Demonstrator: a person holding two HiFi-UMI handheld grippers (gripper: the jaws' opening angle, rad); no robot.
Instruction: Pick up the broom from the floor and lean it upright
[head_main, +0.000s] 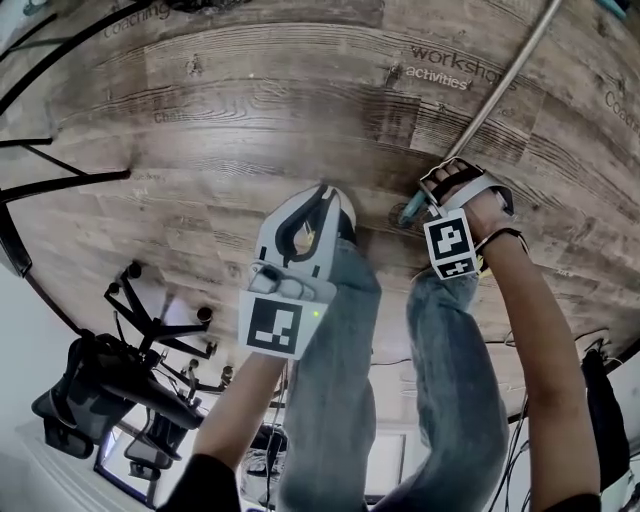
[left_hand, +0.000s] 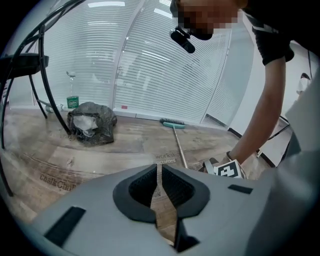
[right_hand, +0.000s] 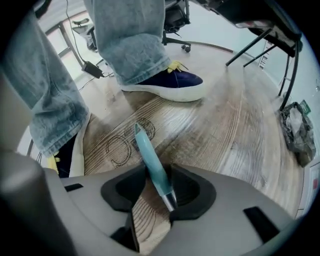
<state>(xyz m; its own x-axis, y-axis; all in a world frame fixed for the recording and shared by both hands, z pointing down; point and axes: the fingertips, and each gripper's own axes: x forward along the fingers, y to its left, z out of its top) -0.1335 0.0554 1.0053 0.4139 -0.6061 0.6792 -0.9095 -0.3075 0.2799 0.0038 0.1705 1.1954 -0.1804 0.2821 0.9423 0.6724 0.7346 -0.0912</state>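
Note:
The broom lies flat on the wooden floor. Its metal shaft (head_main: 505, 85) runs from the upper right down to a teal grip end (head_main: 412, 210). In the left gripper view its teal brush head (left_hand: 172, 123) lies far off by the blinds. My right gripper (right_hand: 151, 179) points steeply down over the teal grip (right_hand: 152, 160). Its jaws stand open; the grip lies between them against the right-hand jaw, with a gap on the other side. My left gripper (left_hand: 160, 175) hovers over the floor to the left (head_main: 322, 192), shut and empty.
The person's legs and dark shoes (right_hand: 170, 85) stand right beside the grip end. A grey rubbish bag (left_hand: 91, 122) and a bottle (left_hand: 72, 99) sit by the blinds. Black table legs (left_hand: 50, 95) rise at the left. An office chair (head_main: 110, 390) stands behind the person.

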